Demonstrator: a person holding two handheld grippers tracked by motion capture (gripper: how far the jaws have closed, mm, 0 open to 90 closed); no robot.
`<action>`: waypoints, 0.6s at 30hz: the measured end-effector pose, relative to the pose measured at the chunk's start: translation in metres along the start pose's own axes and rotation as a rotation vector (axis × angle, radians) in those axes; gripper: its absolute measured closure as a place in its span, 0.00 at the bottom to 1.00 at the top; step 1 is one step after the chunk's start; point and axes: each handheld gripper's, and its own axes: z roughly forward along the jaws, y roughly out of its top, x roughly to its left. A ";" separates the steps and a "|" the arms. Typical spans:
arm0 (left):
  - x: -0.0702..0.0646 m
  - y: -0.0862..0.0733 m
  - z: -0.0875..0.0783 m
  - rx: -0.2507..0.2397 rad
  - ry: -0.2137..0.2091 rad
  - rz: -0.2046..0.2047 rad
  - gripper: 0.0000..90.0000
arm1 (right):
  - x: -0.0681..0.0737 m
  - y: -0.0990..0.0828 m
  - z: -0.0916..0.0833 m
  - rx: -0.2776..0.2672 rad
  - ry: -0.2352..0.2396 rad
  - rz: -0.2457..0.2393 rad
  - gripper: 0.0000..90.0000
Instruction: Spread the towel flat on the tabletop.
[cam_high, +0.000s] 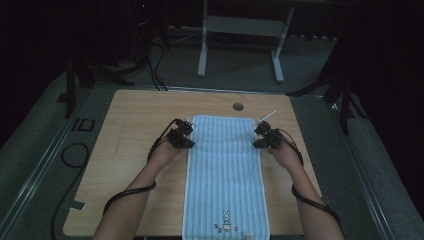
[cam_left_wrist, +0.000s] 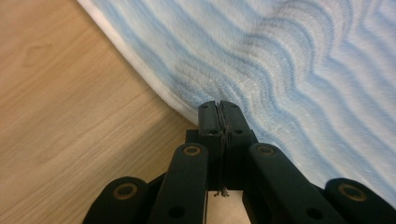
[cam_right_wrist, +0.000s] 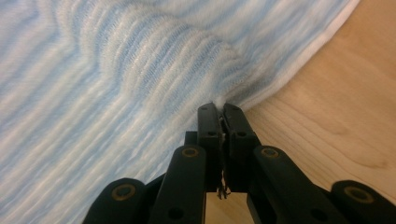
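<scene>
Though dim, wooden table (cam_high: 130, 145) under towel (cam_high: 225, 170)

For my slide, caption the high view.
Both grippers, left and right, pinch opposite edges of a blue striped towel.

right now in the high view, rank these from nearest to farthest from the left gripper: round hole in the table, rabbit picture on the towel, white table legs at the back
1. Round hole, up and right of the left gripper.
2. Rabbit picture, at the blue striped towel's near end.
3. White table legs, beyond the table on the floor.
</scene>
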 end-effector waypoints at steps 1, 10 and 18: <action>-0.002 0.000 -0.003 -0.007 0.013 0.015 0.98 | 0.002 -0.001 -0.004 -0.004 0.000 -0.010 0.97; -0.022 -0.008 -0.044 -0.095 -0.004 0.054 0.99 | 0.019 -0.016 -0.034 -0.053 -0.010 -0.074 0.97; -0.057 -0.051 -0.049 -0.010 -0.042 0.148 0.99 | 0.051 -0.059 -0.055 -0.112 0.035 -0.121 0.97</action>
